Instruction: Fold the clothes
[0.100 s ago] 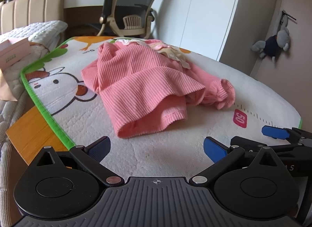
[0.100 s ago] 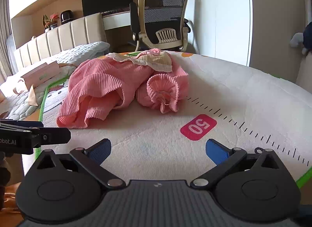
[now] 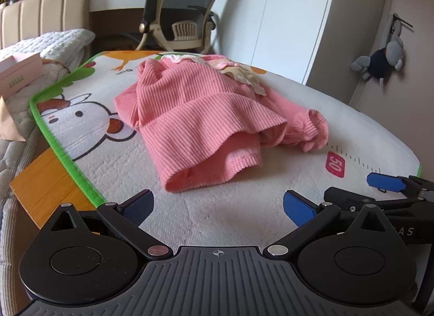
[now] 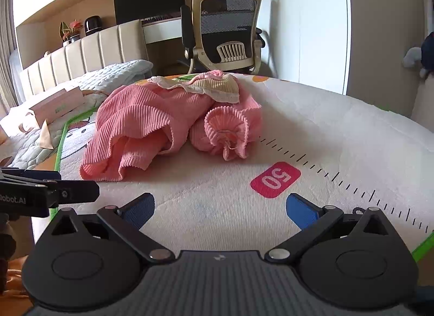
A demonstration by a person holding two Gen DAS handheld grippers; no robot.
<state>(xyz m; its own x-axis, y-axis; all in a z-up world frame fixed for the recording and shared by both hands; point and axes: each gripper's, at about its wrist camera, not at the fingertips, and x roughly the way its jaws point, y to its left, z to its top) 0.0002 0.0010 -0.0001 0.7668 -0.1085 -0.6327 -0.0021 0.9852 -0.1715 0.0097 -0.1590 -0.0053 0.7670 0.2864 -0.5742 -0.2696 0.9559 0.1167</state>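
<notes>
Both grippers, left gripper (image 3: 217, 203) and right gripper (image 4: 219, 207), are spread wide with nothing in them, low over the cartoon play mat (image 3: 217, 207). Crumpled pink ribbed top (image 3: 200, 123) lies mid-mat, cream collar at the far end. Office chair (image 4: 227, 28) and bed headboard (image 4: 89, 50) stand behind.

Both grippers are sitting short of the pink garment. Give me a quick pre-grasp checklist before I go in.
1. Left gripper open and empty: ok.
2. Right gripper open and empty: ok.
3. Pink garment flat enough to fold: not ok, it lies bunched with a sleeve cuff rolled beside it.
4. Near hem reachable, nothing lying between it and the left gripper: ok.
5. Grippers apart from each other: ok, side by side with mat between them.
6. Cream collar orientation, front or back up: cannot tell.
</notes>
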